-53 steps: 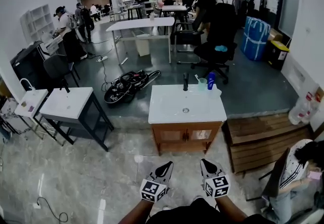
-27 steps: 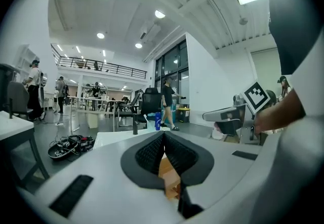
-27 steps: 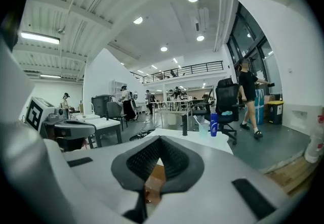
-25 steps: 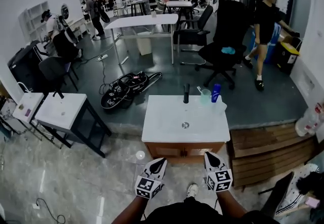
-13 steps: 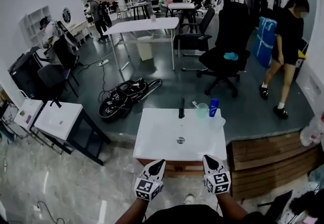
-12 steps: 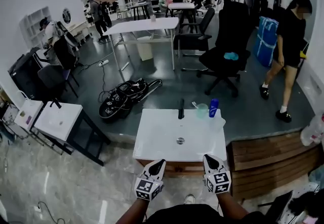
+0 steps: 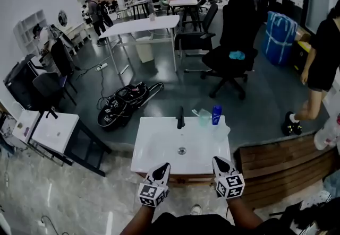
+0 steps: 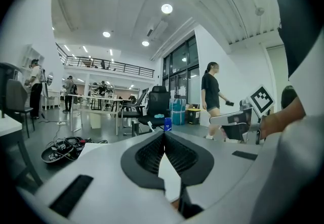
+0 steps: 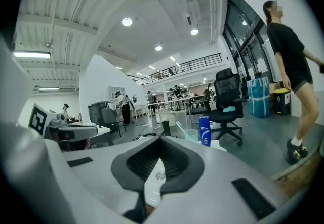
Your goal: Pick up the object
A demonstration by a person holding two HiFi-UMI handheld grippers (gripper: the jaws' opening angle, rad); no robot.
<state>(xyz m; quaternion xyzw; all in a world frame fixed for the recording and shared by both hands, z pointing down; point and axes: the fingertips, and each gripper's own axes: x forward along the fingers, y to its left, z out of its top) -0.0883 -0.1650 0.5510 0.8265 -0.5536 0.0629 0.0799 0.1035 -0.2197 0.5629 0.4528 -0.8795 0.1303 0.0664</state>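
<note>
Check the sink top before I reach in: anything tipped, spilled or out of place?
Nothing stands out on the sink: the blue bottle and the cup stand upright at its back right, beside the tap. The only mess is a heap of black cables on the floor behind its left corner.

Open-plan workshop: tables [image 7: 139,26], office chairs [image 7: 229,51], mezzanine railing [image 8: 104,61].

Washstand [image 7: 159,149] dead ahead, 12 o'clock. On top: drain [image 7: 182,150] centre; faucet [image 7: 180,117] at 12 from drain, at back edge; cup [image 7: 204,118] and bottle [image 7: 216,114] at 1, cup left of bottle. Cable heap [image 7: 121,105] on floor behind, 11. Office chair [image 7: 229,43] farther back, 1. Side table [image 7: 50,132] at 9, wooden platform [image 7: 276,157] at 3.
</note>
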